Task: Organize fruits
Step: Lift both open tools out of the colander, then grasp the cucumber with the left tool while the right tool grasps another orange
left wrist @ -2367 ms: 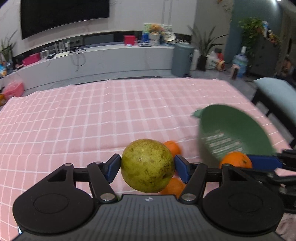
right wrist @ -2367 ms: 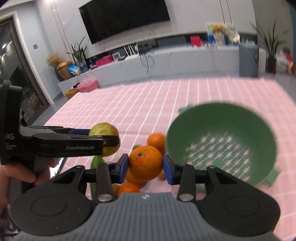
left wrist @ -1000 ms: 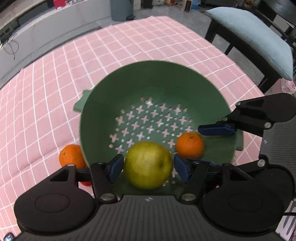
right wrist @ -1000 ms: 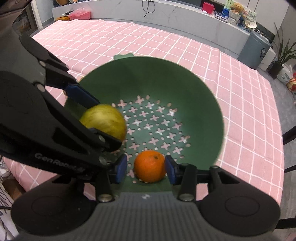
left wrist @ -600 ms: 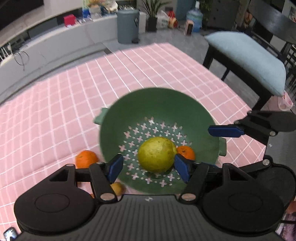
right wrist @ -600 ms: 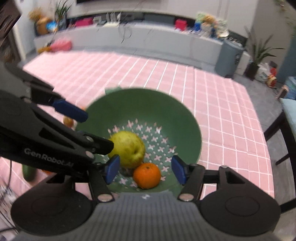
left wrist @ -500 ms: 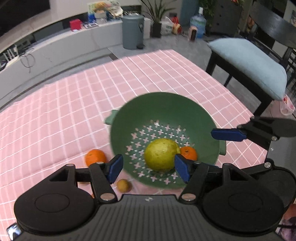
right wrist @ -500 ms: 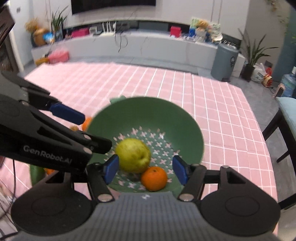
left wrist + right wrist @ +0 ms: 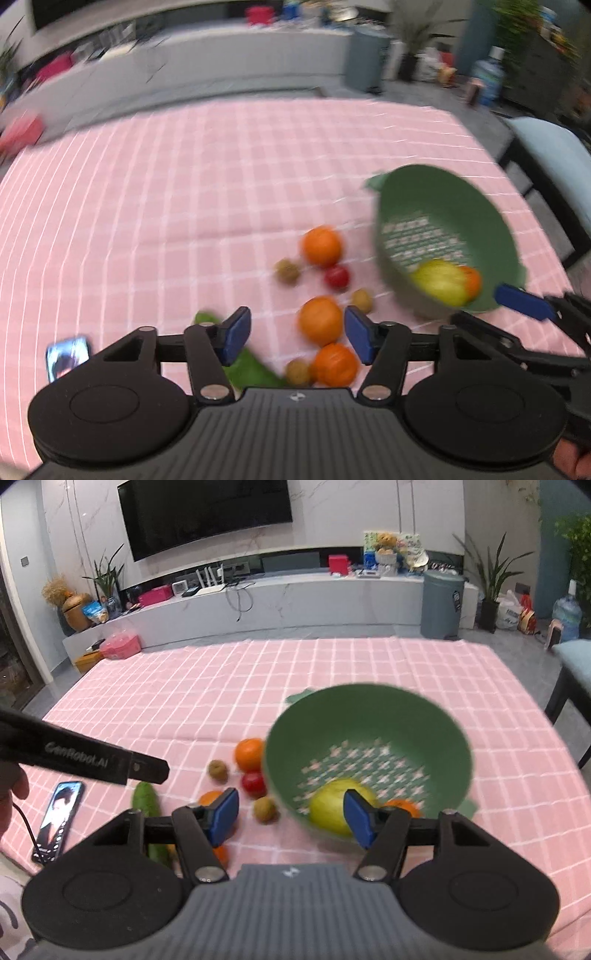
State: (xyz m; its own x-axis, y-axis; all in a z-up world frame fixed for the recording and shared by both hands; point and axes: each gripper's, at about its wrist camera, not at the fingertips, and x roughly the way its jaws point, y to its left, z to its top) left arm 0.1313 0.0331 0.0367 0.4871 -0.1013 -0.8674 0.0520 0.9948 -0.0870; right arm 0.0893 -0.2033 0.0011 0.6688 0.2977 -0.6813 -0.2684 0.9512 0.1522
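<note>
Both grippers stood wide and empty: the left gripper above loose oranges on the pink checked tablecloth, the right gripper just before the green colander. Inside the colander lay a yellow-green pear touching a small orange. Beside it sat a tomato, a cucumber and a phone.

The only readable text is "GenRobot.AI", printed in pale letters along the black finger of the left gripper where it reaches in from the left edge of the right wrist view. The bin beyond the tabletop's far edge carries a label too small to read.
</note>
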